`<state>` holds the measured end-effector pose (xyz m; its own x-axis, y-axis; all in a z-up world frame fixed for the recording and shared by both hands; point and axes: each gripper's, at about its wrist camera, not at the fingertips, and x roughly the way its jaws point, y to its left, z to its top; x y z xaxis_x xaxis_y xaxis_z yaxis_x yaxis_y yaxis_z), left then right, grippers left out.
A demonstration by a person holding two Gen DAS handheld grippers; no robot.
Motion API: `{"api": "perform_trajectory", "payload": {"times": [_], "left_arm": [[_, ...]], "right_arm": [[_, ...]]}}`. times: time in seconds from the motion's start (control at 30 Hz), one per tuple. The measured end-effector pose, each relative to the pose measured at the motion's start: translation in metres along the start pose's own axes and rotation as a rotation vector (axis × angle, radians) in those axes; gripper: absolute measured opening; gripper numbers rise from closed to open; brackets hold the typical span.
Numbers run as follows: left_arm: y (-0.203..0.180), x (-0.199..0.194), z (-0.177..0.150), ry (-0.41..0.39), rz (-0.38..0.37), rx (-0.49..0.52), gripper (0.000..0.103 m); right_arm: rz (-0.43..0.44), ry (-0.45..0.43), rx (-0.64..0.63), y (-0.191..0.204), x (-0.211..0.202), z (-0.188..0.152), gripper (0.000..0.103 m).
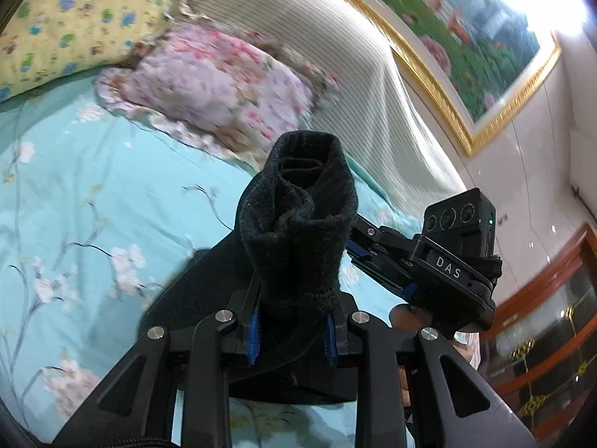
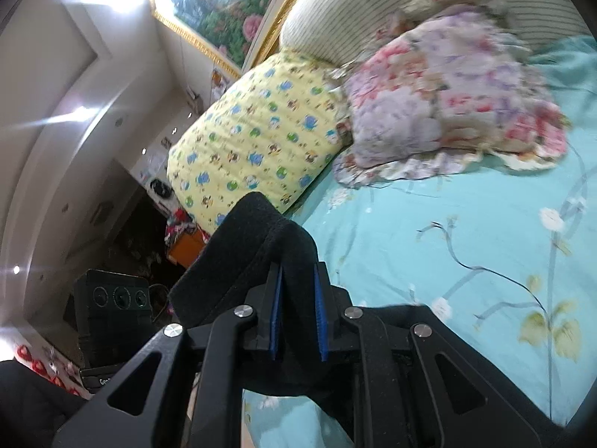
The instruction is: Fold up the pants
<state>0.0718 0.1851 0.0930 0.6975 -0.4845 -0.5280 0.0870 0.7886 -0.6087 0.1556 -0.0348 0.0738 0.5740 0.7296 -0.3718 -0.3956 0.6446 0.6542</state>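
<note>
The black knit pants (image 1: 298, 231) are bunched and lifted above the bed. My left gripper (image 1: 293, 332) is shut on a rolled end of them, the cloth standing up between the blue pads. My right gripper (image 2: 298, 321) is shut on another dark edge of the pants (image 2: 246, 254), which drapes over its left finger. The right gripper also shows in the left wrist view (image 1: 429, 265), close beside the held cloth. More black cloth hangs down to the sheet (image 1: 194, 291).
The bed has a turquoise floral sheet (image 1: 93, 205). A pink floral pillow (image 1: 220, 89) and a yellow patterned pillow (image 1: 67, 26) lie at the striped headboard (image 1: 335, 56). A framed picture (image 1: 466, 30) hangs on the wall. A wooden cabinet (image 1: 541, 354) stands at right.
</note>
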Motion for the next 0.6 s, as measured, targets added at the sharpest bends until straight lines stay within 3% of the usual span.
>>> {"api": "perform_trajectory", "payload": {"times": [0.37, 0.6], "left_arm": [[-0.057, 0.056, -0.04, 0.142, -0.006, 0.127, 0.025], [-0.064, 0.082, -0.059, 0.195, 0.018, 0.168, 0.025]], "right_arm": [[-0.013, -0.117, 0.14, -0.055, -0.068, -0.043, 0.017], [-0.046, -0.146, 0.198, -0.081, -0.084, -0.067, 0.017]]}}
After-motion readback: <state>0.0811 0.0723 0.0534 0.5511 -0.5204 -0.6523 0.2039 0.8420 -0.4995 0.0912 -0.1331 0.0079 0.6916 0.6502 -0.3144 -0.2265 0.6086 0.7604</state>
